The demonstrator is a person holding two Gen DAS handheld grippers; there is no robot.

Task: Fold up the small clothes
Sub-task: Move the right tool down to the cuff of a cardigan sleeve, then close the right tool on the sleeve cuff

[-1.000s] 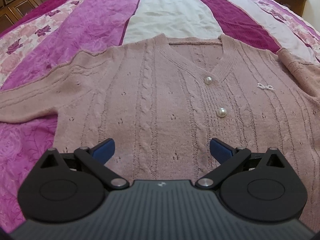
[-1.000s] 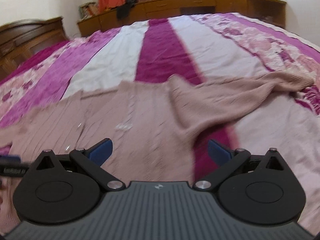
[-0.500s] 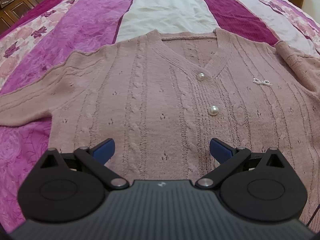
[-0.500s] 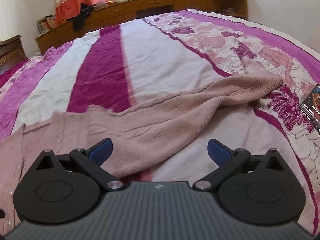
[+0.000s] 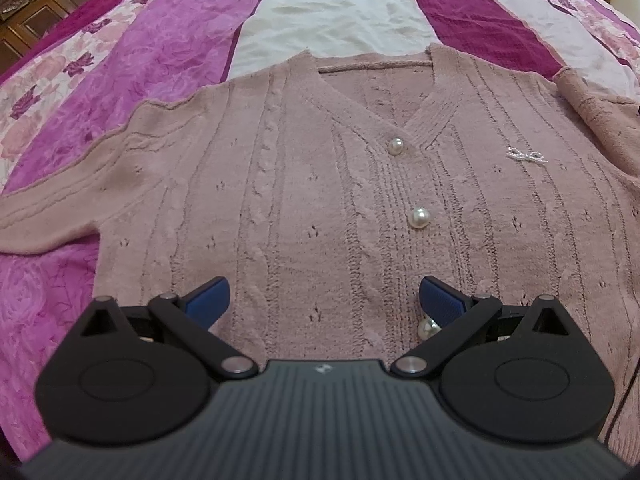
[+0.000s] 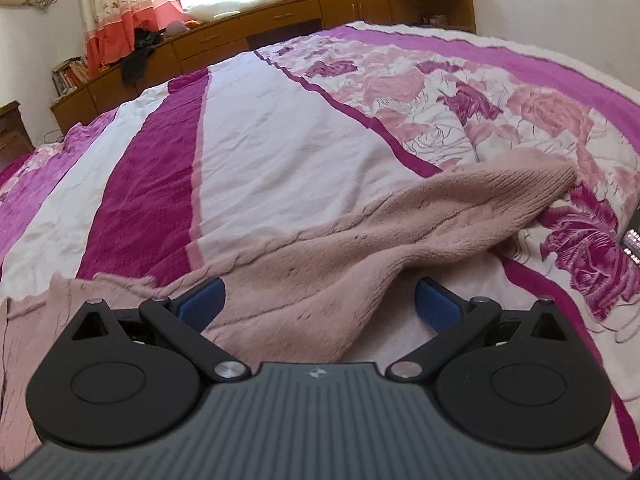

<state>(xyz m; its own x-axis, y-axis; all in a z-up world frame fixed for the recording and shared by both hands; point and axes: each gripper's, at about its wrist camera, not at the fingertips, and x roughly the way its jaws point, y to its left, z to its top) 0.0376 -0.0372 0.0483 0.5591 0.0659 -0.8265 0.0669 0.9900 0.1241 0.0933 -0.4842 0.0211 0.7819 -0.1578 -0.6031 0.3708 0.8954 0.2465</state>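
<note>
Pink cardigan (image 5: pixel 320 184) spread flat, front up, on the striped bedspread (image 5: pixel 168 52), pearl buttons (image 5: pixel 419 218) down the middle. Left gripper (image 5: pixel 322 300) over the lower front, fingers wide, empty. Right gripper (image 6: pixel 318 300) wide too, holding nothing, over the rumpled sleeve (image 6: pixel 400 220).

The right gripper (image 6: pixel 320 300), jaws wide apart, hangs over the cardigan sleeve (image 6: pixel 420 224) on the bedspread (image 6: pixel 280 140).

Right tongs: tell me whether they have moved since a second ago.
Yes. The right tongs swung rightward: the cardigan sleeve now lies straight ahead, while the cardigan's front has slid off the view's left edge.
</note>
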